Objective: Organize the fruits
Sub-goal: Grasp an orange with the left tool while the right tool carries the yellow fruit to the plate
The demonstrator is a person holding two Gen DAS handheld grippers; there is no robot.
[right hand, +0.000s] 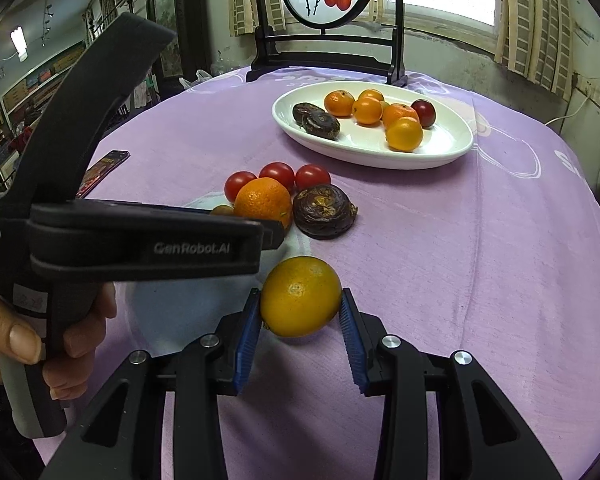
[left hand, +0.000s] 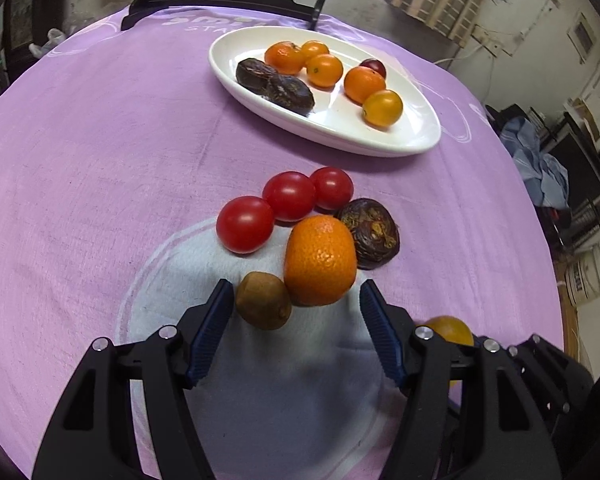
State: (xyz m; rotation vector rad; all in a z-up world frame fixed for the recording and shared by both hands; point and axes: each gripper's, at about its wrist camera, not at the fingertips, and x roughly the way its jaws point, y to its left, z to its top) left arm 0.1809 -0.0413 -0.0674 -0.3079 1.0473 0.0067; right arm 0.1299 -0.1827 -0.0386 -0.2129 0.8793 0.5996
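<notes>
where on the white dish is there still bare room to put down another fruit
The white dish has bare room at its near right end, in front of the nearest orange fruit, and a strip along its near rim. The middle and far side are crowded: two dark fruits on the left, orange fruits and a red one behind.

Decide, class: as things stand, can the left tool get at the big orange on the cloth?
Probably yes. The left tool is open and the big orange lies just ahead of its tips. The small brown fruit touching the orange sits in that same gap, so it may get caught too.
</notes>
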